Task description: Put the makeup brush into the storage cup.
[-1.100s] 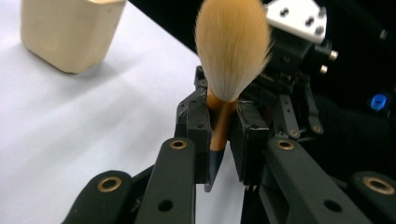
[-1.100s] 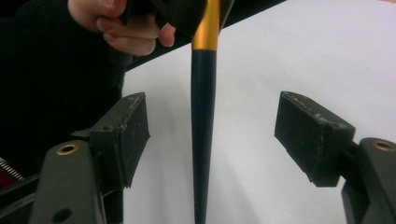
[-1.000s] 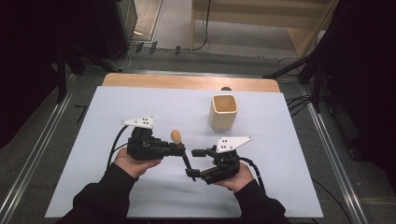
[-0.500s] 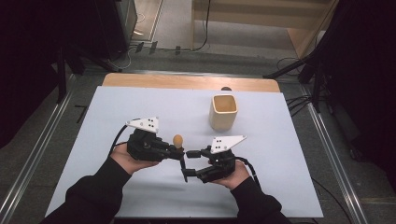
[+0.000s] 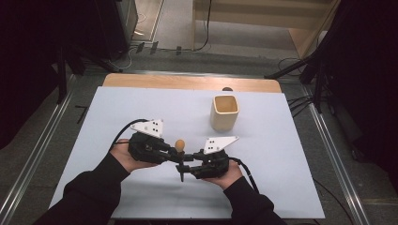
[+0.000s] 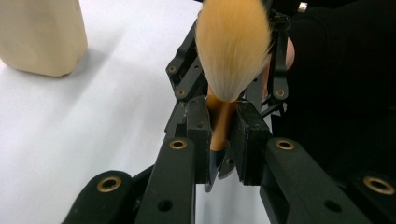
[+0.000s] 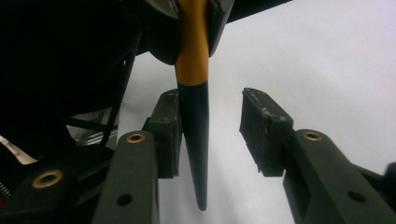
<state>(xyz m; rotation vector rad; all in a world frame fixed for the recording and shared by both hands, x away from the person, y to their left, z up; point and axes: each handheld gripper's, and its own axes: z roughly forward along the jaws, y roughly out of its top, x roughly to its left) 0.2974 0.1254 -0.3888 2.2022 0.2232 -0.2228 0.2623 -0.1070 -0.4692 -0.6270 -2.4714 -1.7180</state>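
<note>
Shifted closer together since the earlier frame, right gripper (image 5: pixel 182 167) now meeting left gripper (image 5: pixel 174 152). Left jaws clamped on the orange-handled brush (image 6: pixel 223 116), bristles up. Right jaws just closing, half narrowed, dark handle tip between, far pad apart. No readable writing.

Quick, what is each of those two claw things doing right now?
Left gripper: closed on the brush.
Right gripper: open, jaws just closing around the brush handle, one pad clear.

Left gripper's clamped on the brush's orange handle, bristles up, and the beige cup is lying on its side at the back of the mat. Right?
Not quite: the cup stands upright, mouth open to the top, as the high view shows. The left gripper does clamp the brush by its orange handle.
</note>
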